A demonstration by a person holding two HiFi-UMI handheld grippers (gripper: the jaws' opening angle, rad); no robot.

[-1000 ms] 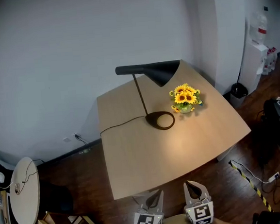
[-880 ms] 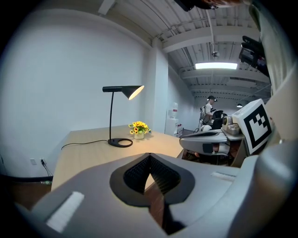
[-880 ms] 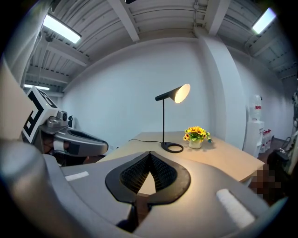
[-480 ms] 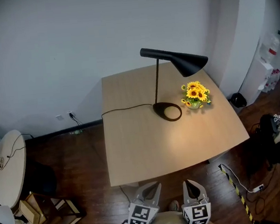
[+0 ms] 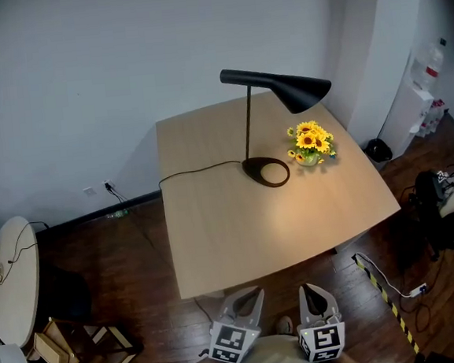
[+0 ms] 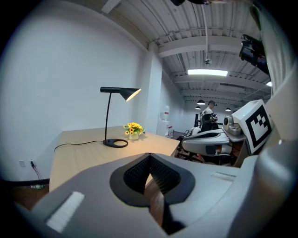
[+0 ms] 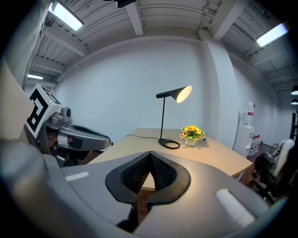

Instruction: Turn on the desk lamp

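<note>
A black desk lamp (image 5: 292, 91) stands at the far side of the wooden table (image 5: 232, 239), its ring base (image 5: 266, 172) beside a small pot of sunflowers (image 5: 310, 142). The shade glows inside (image 7: 180, 93) and a warm patch of light lies on the tabletop. The lamp's cord (image 5: 194, 172) runs off the table's left edge. My left gripper (image 5: 248, 301) and right gripper (image 5: 315, 299) are held low, side by side, short of the table's near edge and far from the lamp. Both are shut with nothing between the jaws (image 6: 150, 157) (image 7: 150, 154).
A round white table (image 5: 11, 290) and wooden stools (image 5: 76, 356) stand at the left. At the right are a water dispenser (image 5: 421, 96), a black bin (image 5: 378, 149), a dark chair (image 5: 442, 205) and a taped floor cable (image 5: 382, 289). A person stands far off (image 6: 207, 114).
The head view has shifted, so the table and lamp sit a little differently in frame. Both grippers stay shut, low at the bottom edge. The lamp's glow is unchanged.
</note>
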